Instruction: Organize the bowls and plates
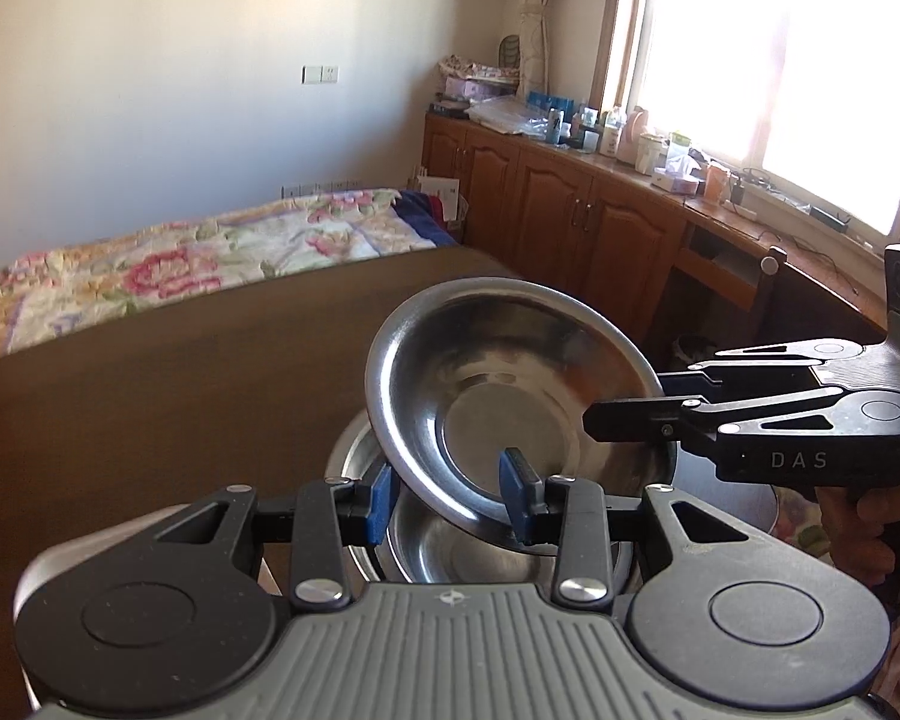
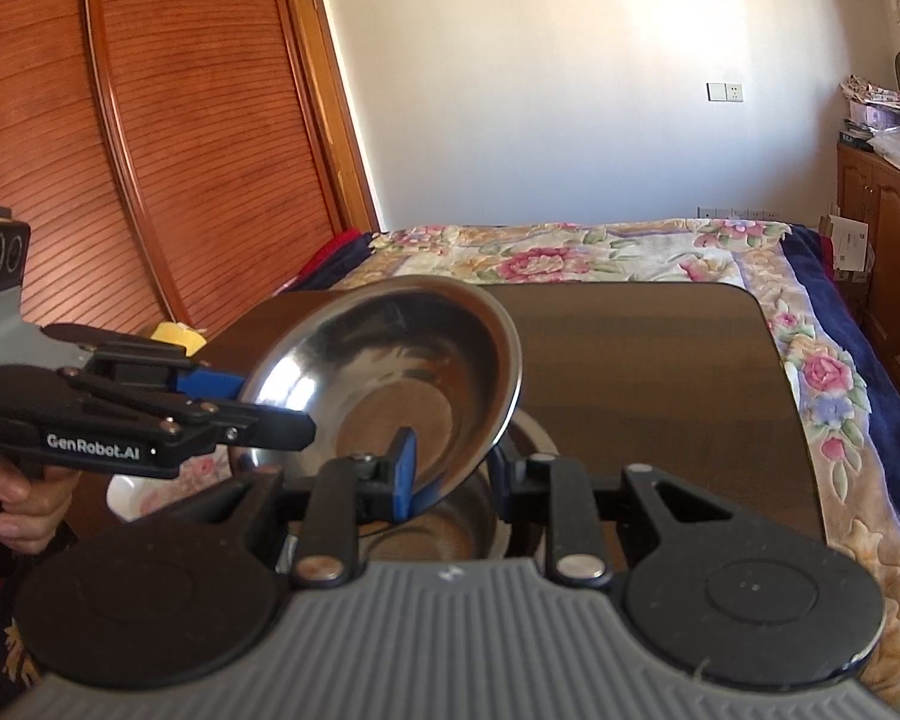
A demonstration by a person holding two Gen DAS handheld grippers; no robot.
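Observation:
A steel plate [image 1: 510, 390] is tilted in the air above a stack of steel bowls [image 1: 468, 546] on the brown table [image 1: 180, 396]. My left gripper [image 1: 450, 498] straddles the plate's near rim, blue pads [image 1: 516, 495] on each side, jaws fairly wide. My right gripper [image 1: 648, 402] holds the plate's right rim. In the right wrist view the plate [image 2: 390, 372] is tilted, my right gripper [image 2: 450, 468] has its pads on both sides of the rim, and the left gripper [image 2: 240, 402] holds the plate's left edge. The bowls [image 2: 450, 528] sit below.
A bed with a floral quilt [image 2: 630, 252] lies beyond the table. Wooden cabinets with clutter [image 1: 570, 192] run under the window at right. A wooden wardrobe [image 2: 120, 120] stands at left. A floral white dish [image 2: 144, 492] and a yellow object [image 2: 177, 333] sit at the table's left.

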